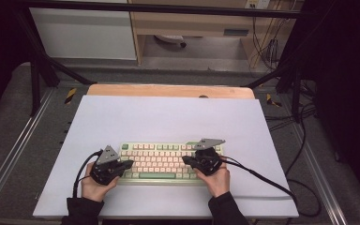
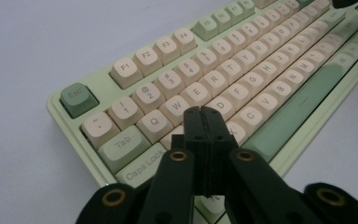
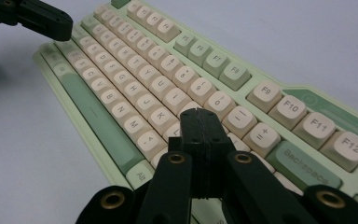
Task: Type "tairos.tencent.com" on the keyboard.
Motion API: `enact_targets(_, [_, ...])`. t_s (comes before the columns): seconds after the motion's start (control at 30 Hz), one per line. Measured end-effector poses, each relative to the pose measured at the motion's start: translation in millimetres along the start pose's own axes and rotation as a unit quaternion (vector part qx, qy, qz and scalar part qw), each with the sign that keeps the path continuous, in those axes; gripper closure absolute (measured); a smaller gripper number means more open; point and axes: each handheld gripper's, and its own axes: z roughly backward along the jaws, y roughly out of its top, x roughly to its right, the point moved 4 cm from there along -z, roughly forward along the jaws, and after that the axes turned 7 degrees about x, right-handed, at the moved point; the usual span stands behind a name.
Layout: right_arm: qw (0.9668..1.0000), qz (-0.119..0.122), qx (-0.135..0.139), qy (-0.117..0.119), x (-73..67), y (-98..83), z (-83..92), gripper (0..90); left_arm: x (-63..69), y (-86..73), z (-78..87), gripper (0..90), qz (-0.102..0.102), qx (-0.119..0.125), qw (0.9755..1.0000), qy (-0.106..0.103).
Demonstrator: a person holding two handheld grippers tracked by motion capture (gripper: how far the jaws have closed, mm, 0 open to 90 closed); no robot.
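A pale green keyboard (image 1: 164,161) with cream and green keys lies on a white sheet near the front of the table. My left gripper (image 1: 130,164) is over the keyboard's left end, pointing right. In the left gripper view its jaws are pressed together with nothing between them, tips (image 2: 205,111) just above the letter keys around A and S of the keyboard (image 2: 242,79). My right gripper (image 1: 185,160) is over the right end, pointing left. In the right gripper view its tips (image 3: 199,113) hover shut above the keys near L on the keyboard (image 3: 135,79), and the left gripper (image 3: 67,27) shows far off.
The white sheet (image 1: 168,117) covers a wooden table top whose far edge (image 1: 168,90) shows behind it. Black cables (image 1: 262,180) trail from both grippers across the sheet. A metal frame (image 1: 42,70) and floor cables surround the table.
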Motion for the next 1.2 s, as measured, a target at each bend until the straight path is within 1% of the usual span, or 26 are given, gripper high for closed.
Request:
enact_targets(0.07, [1.0, 0.001, -0.001, 0.002, -0.8, 1.6, -4.5, 90.0, -0.3, 0.0, 0.4, 90.0, 0.001, 0.001, 1.0, 0.0])
enact_targets(0.2, [1.0, 0.004, -0.004, -0.004, -2.8, 4.5, -13.8, 90.0, 0.2, -0.3, 0.3, 90.0, -0.001, 0.0, 1.0, -0.002])
enact_targets(0.33, [0.9999, 0.007, -0.008, -0.004, -4.4, 6.3, -23.3, 90.0, -0.1, -0.6, 0.2, 90.0, 0.0, 0.0, 1.0, -0.002])
enact_targets(0.5, [0.9999, 0.002, -0.013, -0.005, -4.4, 5.1, -32.2, 90.0, -0.4, -0.7, 0.6, 90.0, 0.0, 0.001, 1.0, -0.002])
enact_targets(0.8, [0.9998, -0.002, -0.019, -0.006, -2.7, 1.7, -38.4, 90.0, 0.0, -1.4, -0.3, 90.0, 0.0, -0.001, 1.0, -0.002])
enact_targets(1.2, [0.9998, -0.001, -0.019, -0.004, -2.5, 0.7, -40.1, 90.0, -0.3, -1.7, -0.3, 90.0, 0.0, -0.001, 1.0, -0.003])
